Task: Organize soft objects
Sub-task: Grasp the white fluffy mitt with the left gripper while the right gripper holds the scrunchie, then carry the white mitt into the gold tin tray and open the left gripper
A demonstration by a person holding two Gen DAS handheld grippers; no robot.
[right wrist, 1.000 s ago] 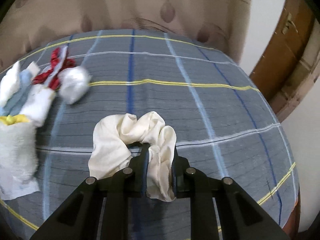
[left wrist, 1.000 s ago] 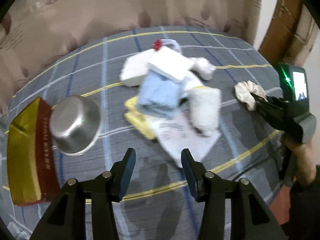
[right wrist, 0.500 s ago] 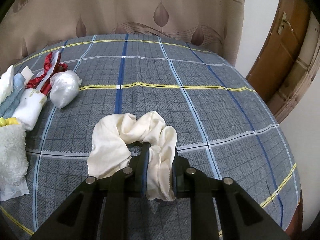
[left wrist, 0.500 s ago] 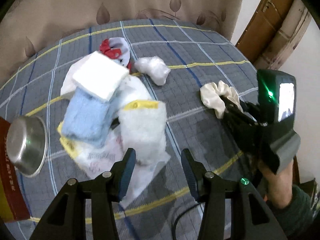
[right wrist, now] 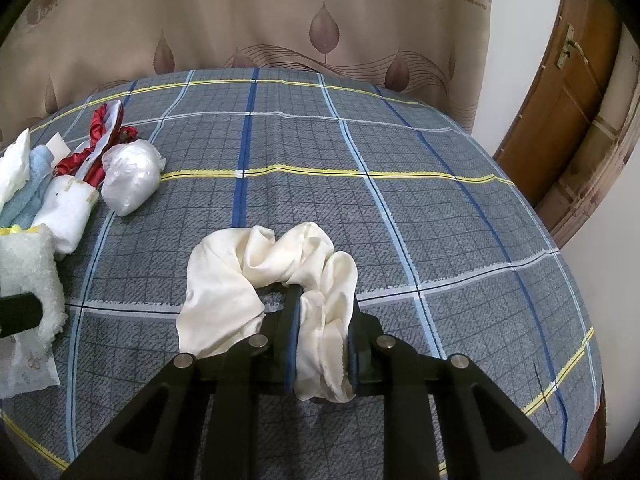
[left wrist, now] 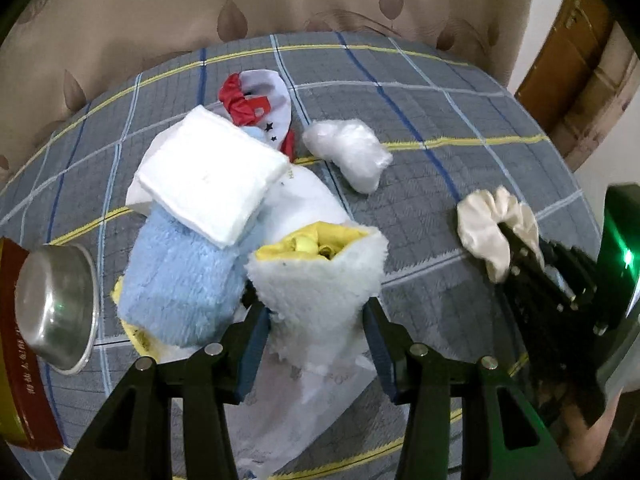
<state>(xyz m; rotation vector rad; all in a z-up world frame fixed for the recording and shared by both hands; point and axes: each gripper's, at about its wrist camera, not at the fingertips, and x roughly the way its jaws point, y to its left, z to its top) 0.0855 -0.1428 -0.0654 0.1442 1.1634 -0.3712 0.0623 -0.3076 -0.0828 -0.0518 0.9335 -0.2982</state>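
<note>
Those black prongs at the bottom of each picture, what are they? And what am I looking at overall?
There is no robot here. A person holds a hand-held pincer tool in each hand, and each tool has a wide-angle camera looking along its two fingers. So one picture is from the left gripper and the other from the right gripper.

Both look down on a surface with a checked cover. On it lie a blue fluffy cloth, a white pad, a red and white cloth, a crumpled plastic bag, a metal bowl and a red box.

The right gripper is pinching a cream scrunchie. The left one is open, with a white fluffy cloth between its fingers, not yet squeezed.
</note>
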